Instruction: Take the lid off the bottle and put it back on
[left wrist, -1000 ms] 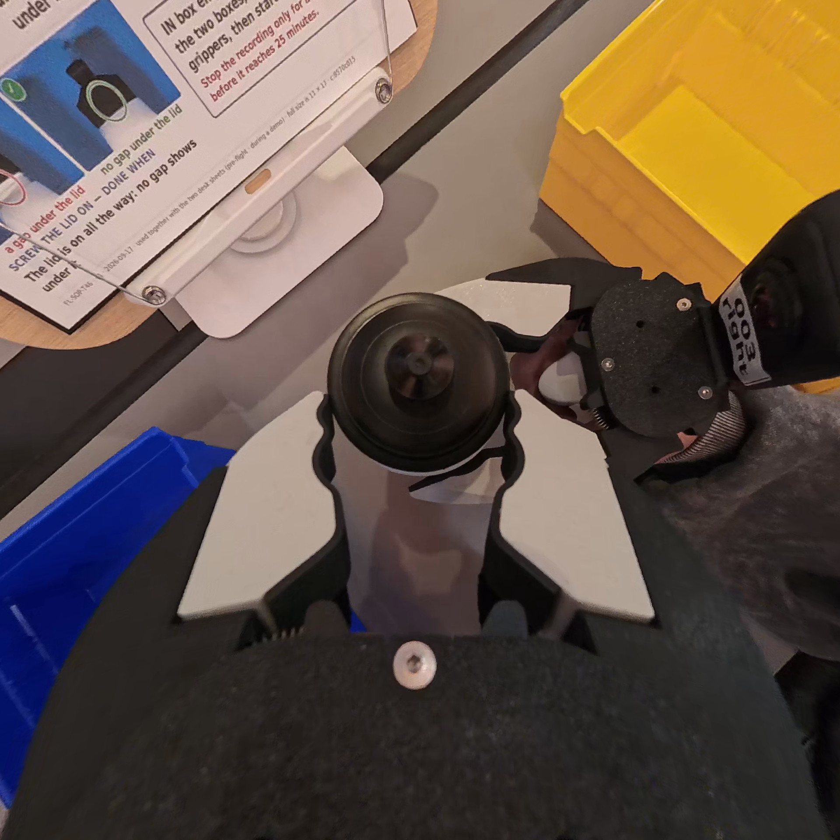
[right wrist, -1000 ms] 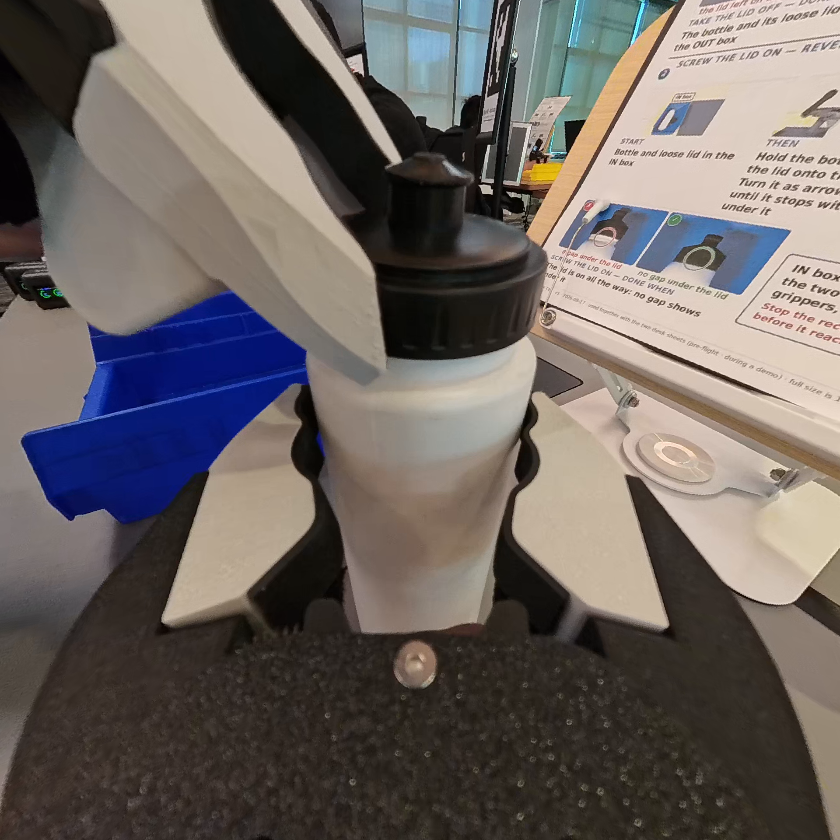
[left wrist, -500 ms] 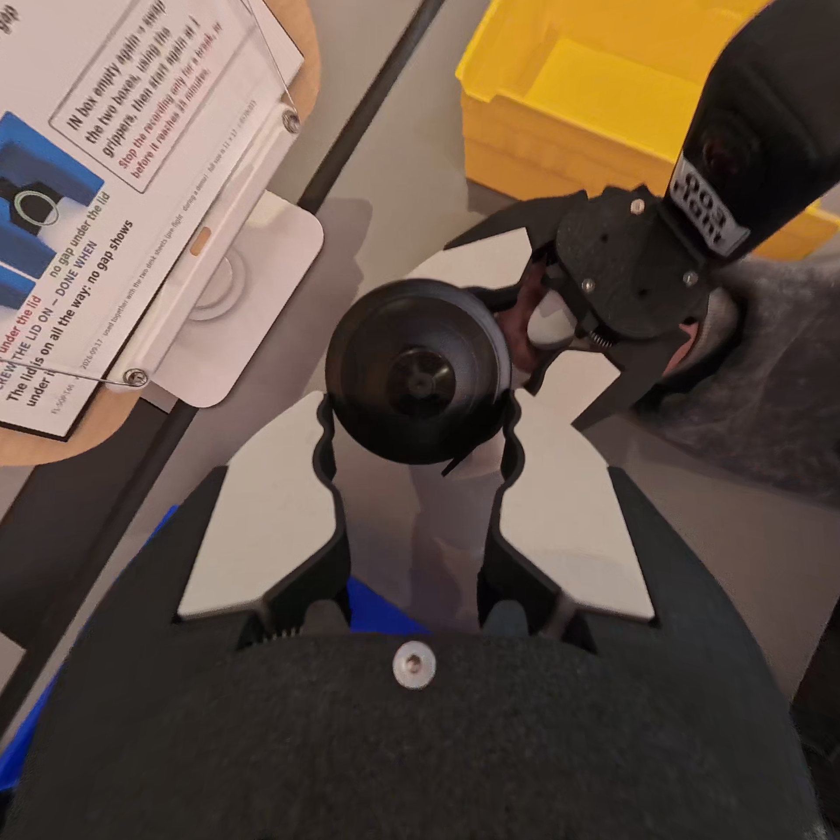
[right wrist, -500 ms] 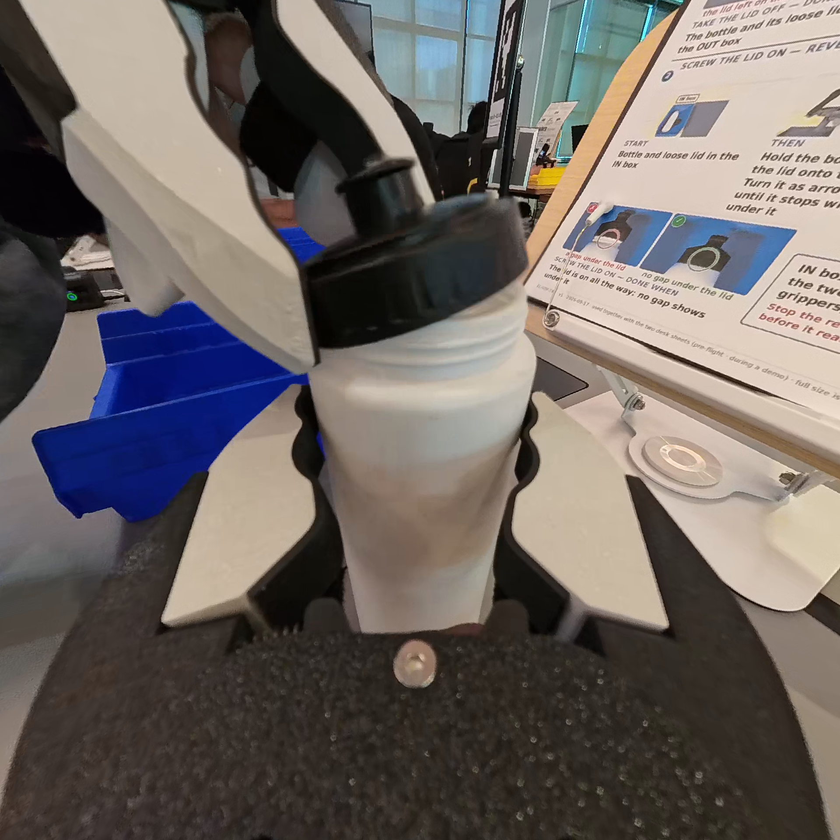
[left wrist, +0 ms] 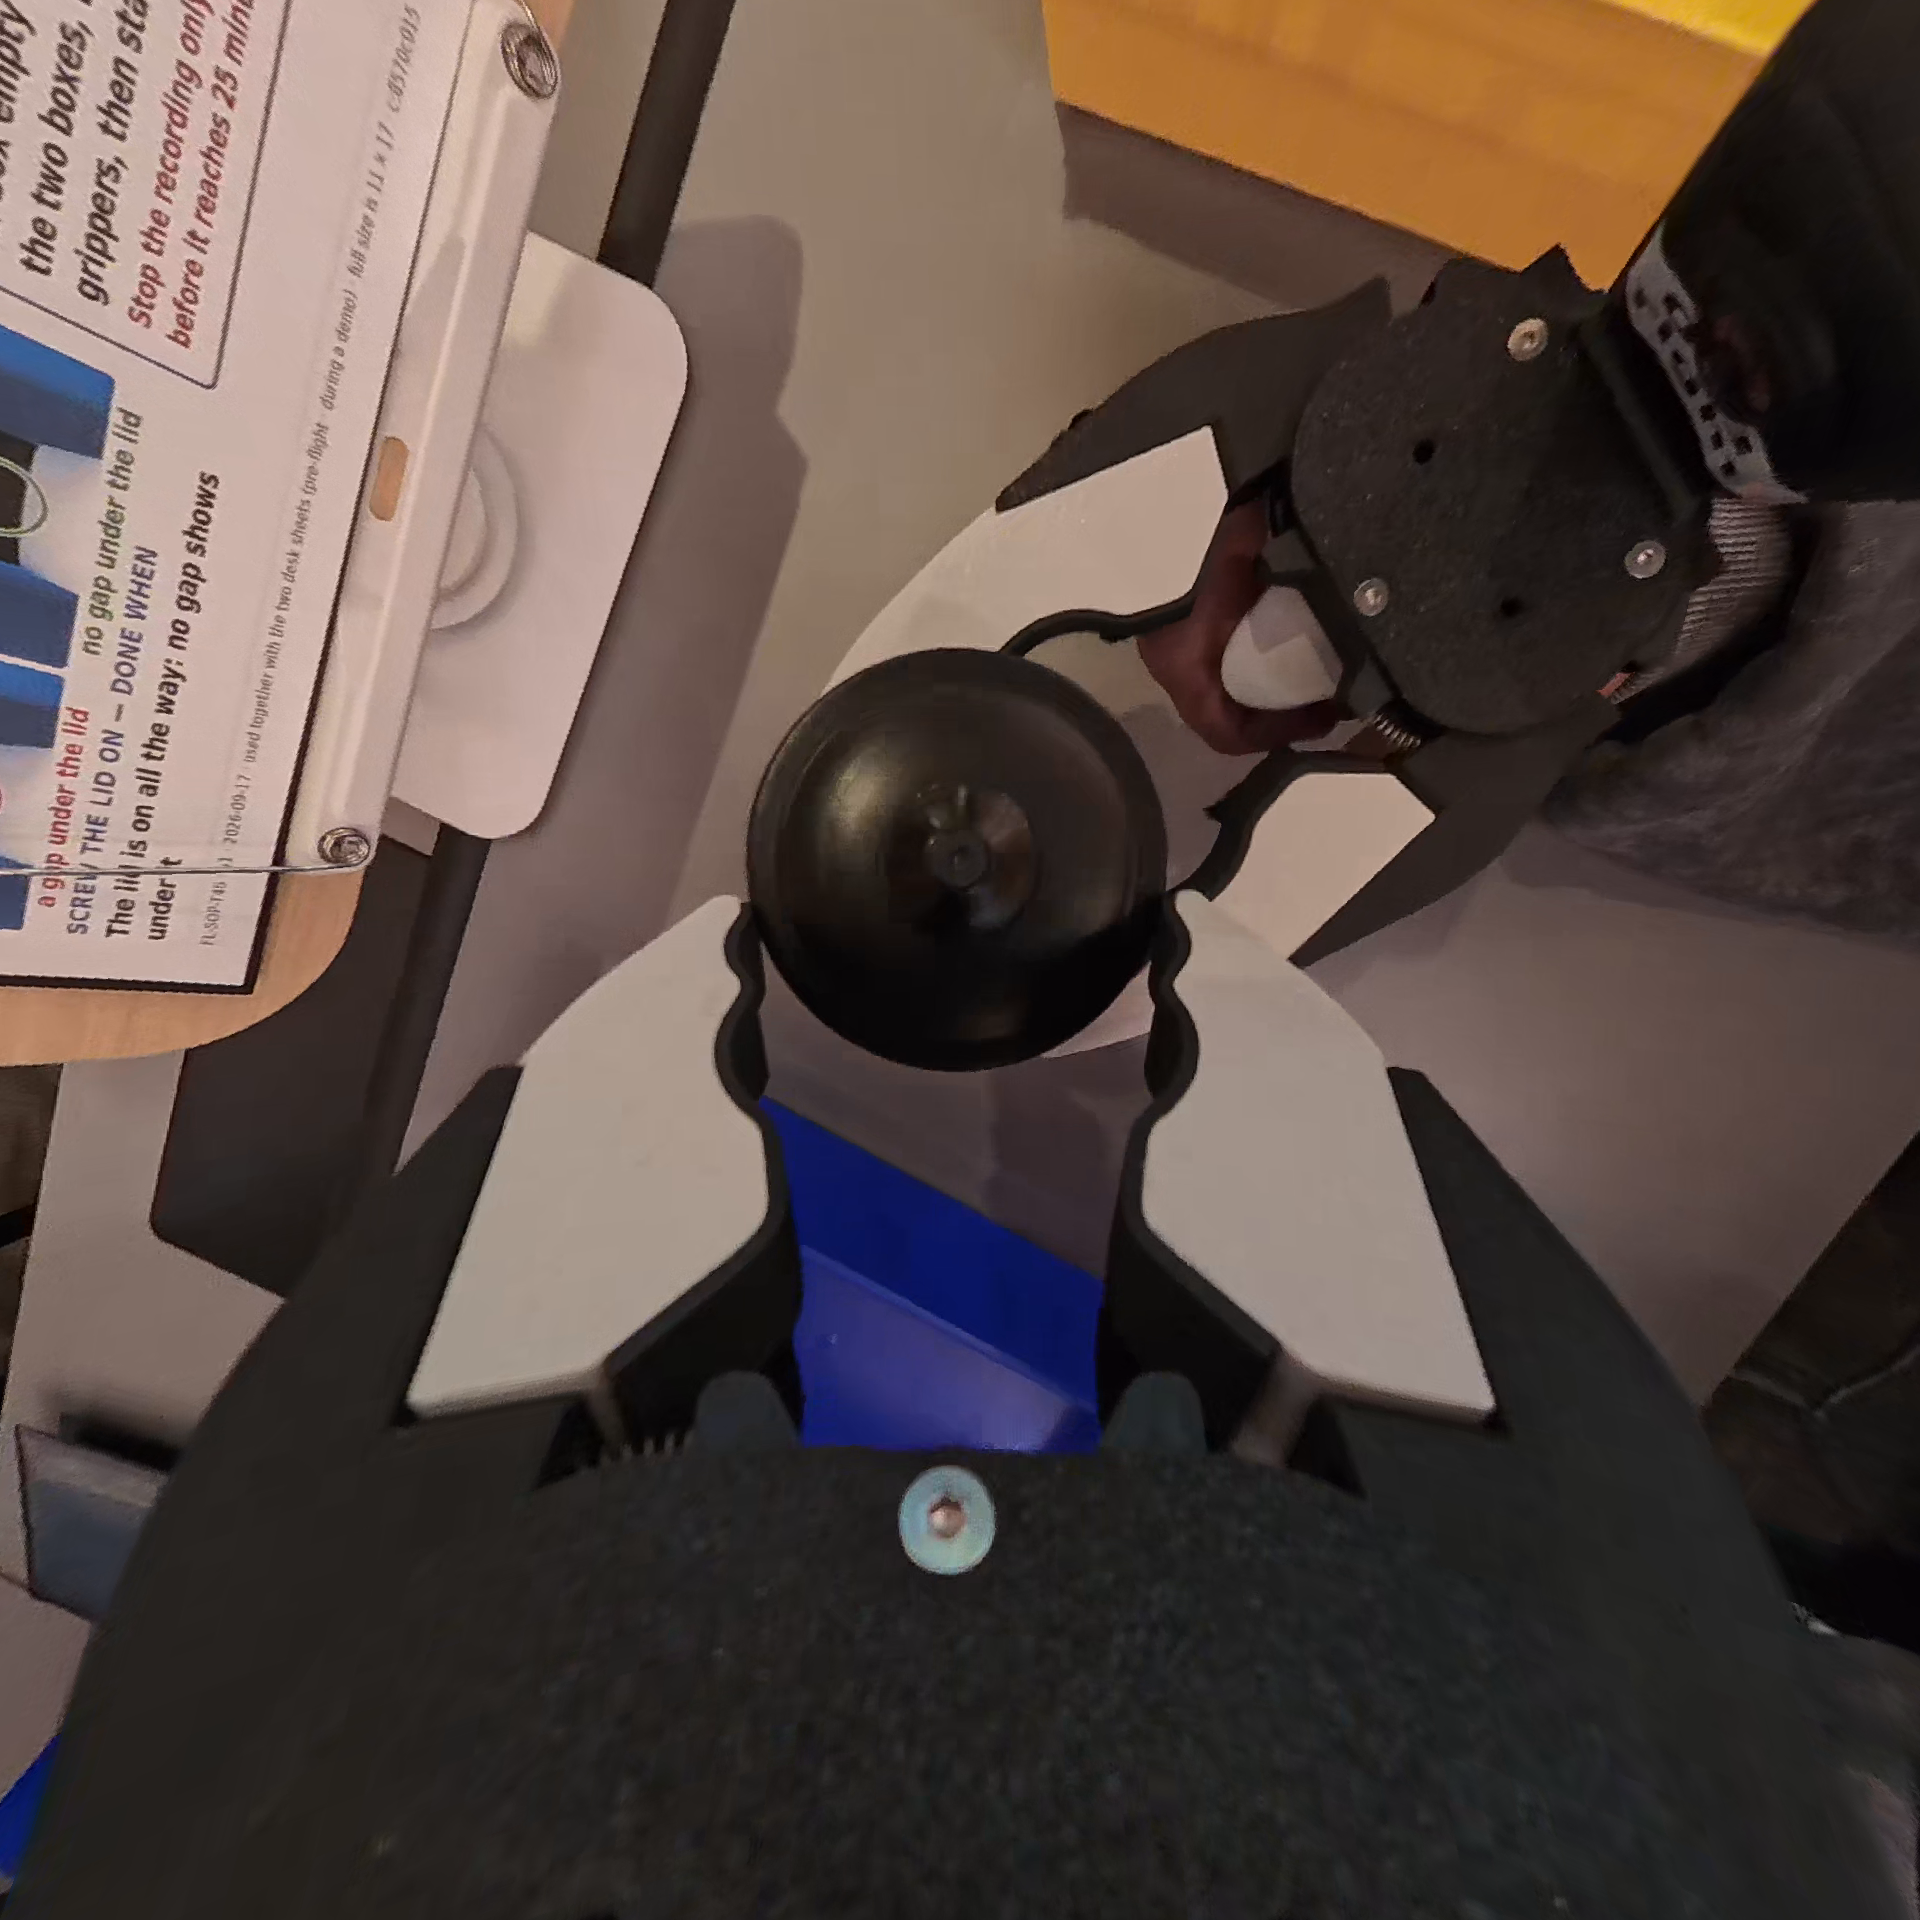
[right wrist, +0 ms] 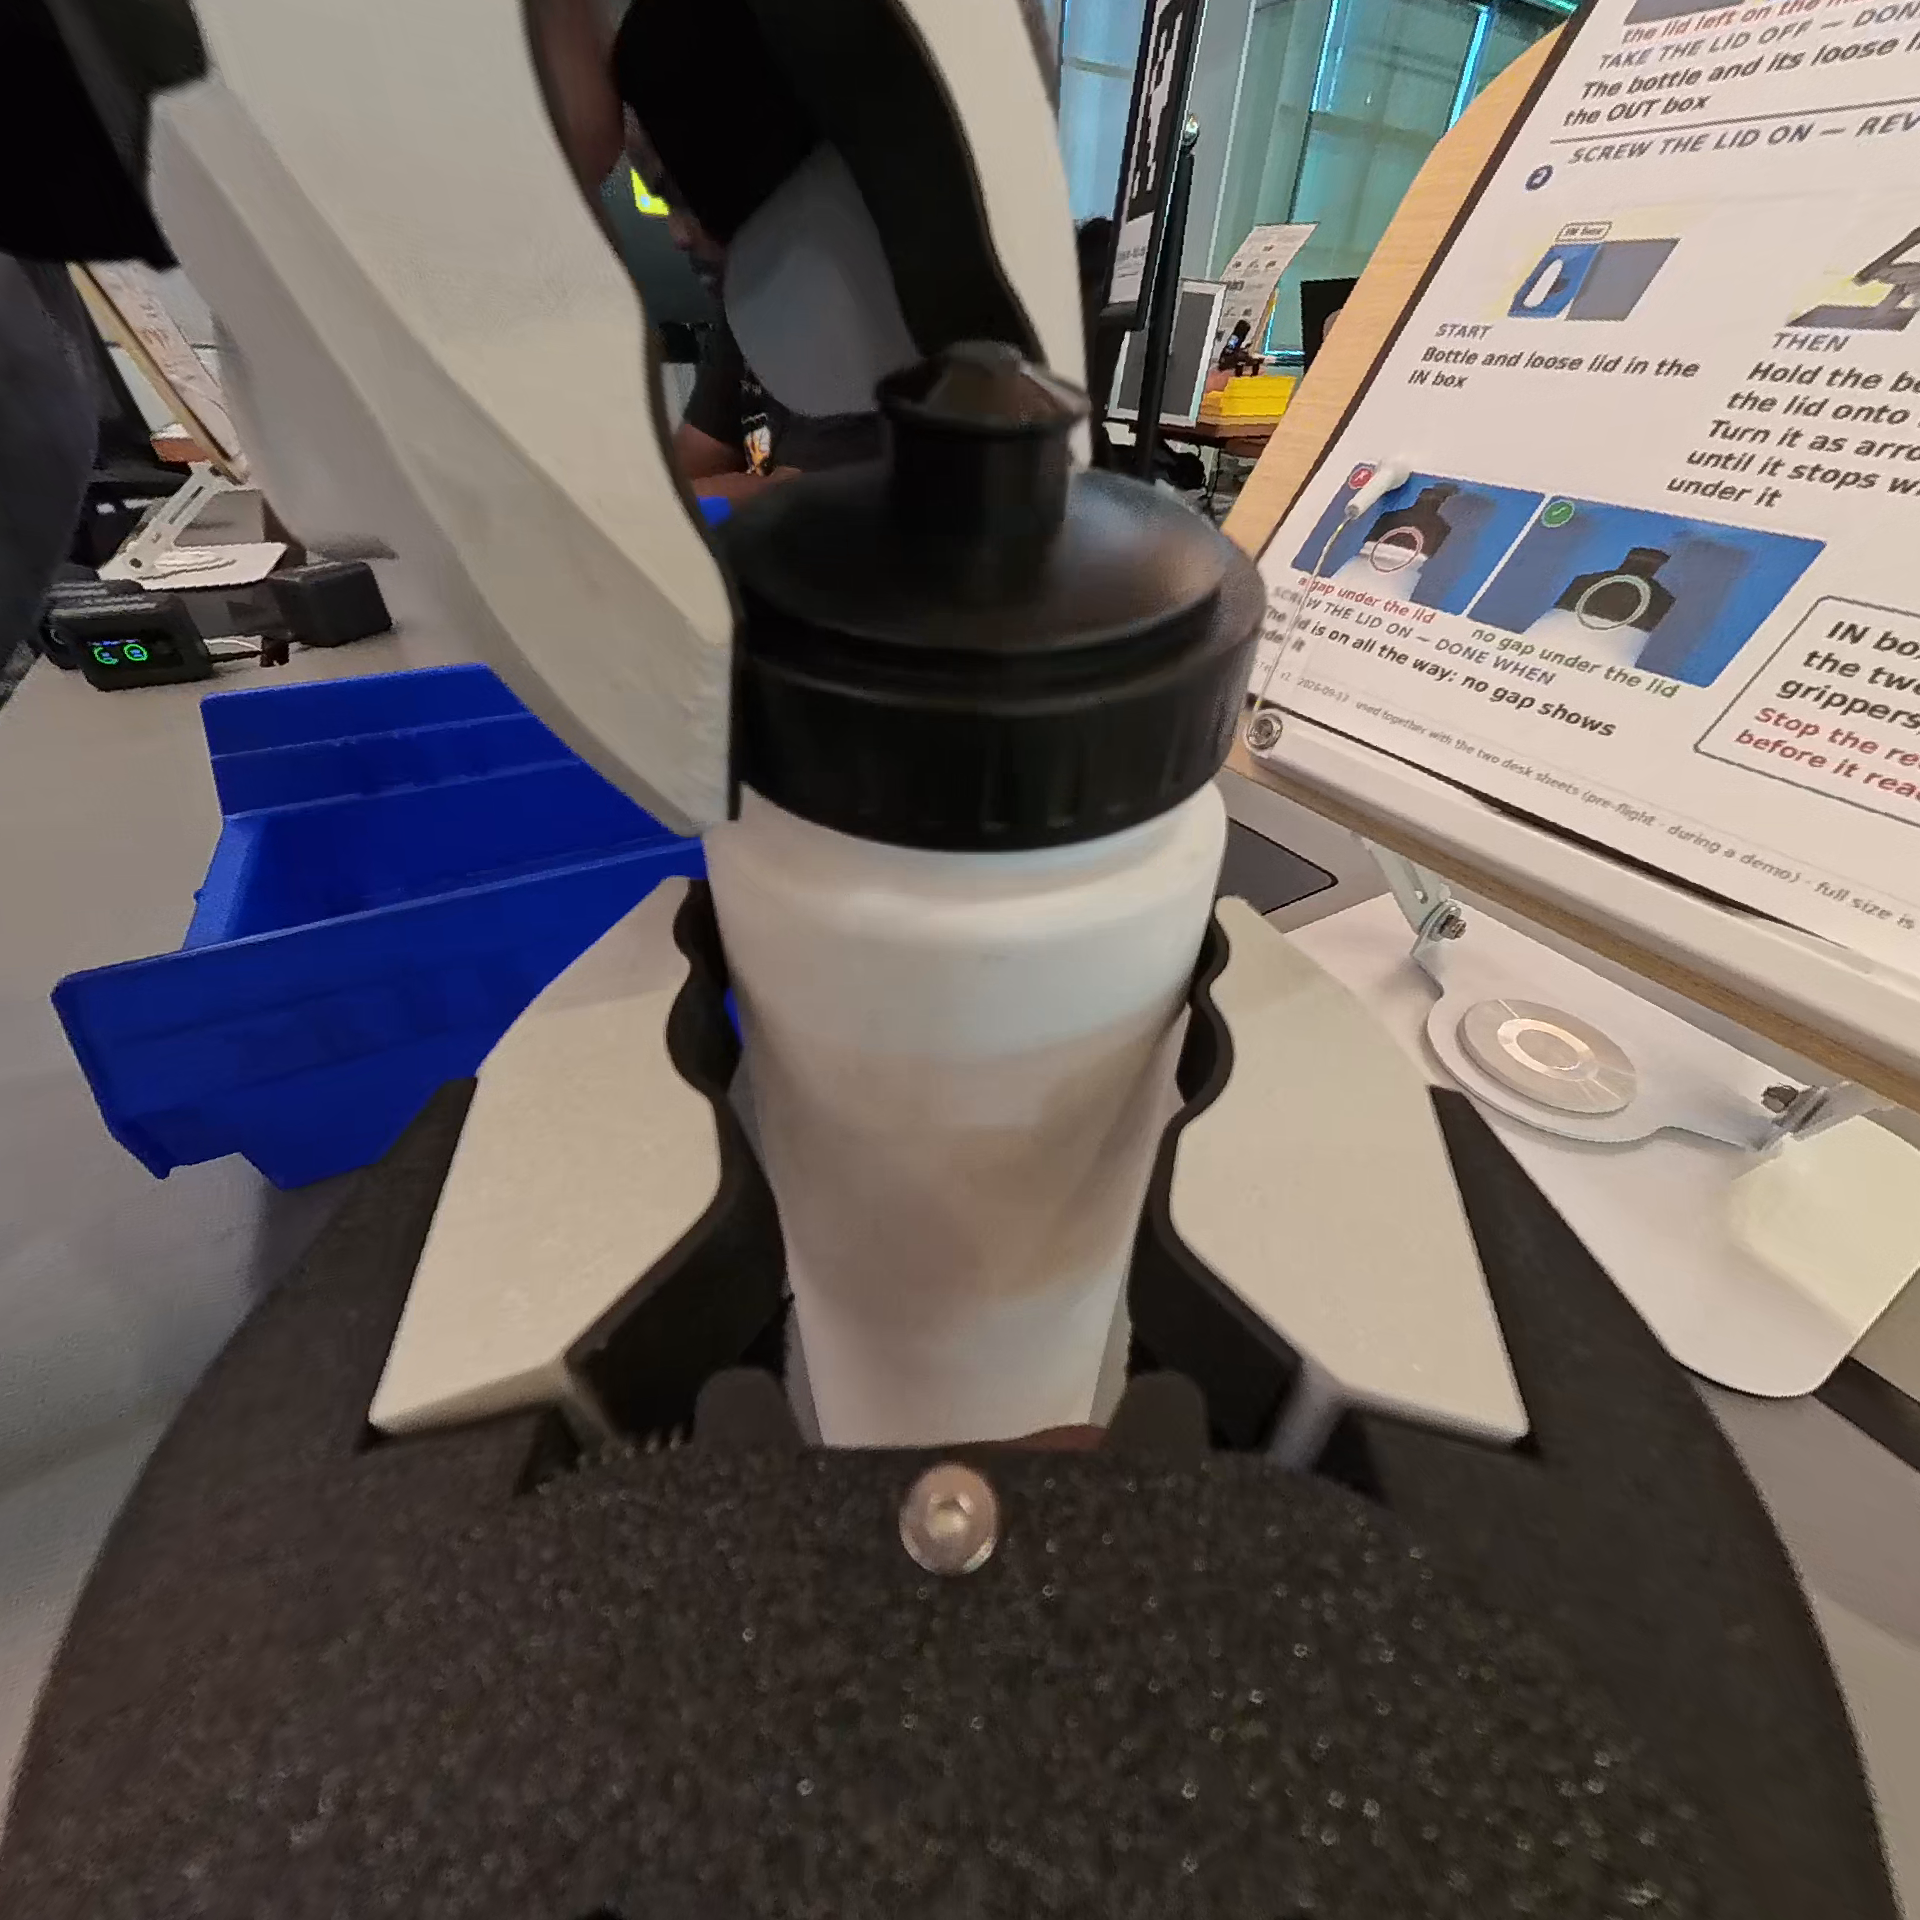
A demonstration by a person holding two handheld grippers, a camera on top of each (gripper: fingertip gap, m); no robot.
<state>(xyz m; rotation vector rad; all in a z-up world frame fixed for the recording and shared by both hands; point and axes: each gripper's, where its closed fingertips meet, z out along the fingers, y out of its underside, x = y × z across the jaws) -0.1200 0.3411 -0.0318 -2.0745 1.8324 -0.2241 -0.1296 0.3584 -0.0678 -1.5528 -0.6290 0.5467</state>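
The white sports bottle (right wrist: 966, 1039) stands upright at frame centre, clamped round its body by the right hand-held gripper (right wrist: 951, 997), probably to keep it from turning. From the upper left, the left hand-held gripper (left wrist: 956, 925) pinches the black screw lid (right wrist: 987, 665) sitting on the neck, seemingly to twist it.

Pale grey counter (right wrist: 94, 831) under me. Tall glass windows (right wrist: 1340, 114) at the back, teal daylight. Tilted wooden instruction board (right wrist: 1340, 416) on its white metal stand (right wrist: 1621, 1226) to my right; more desks far behind, blurred.
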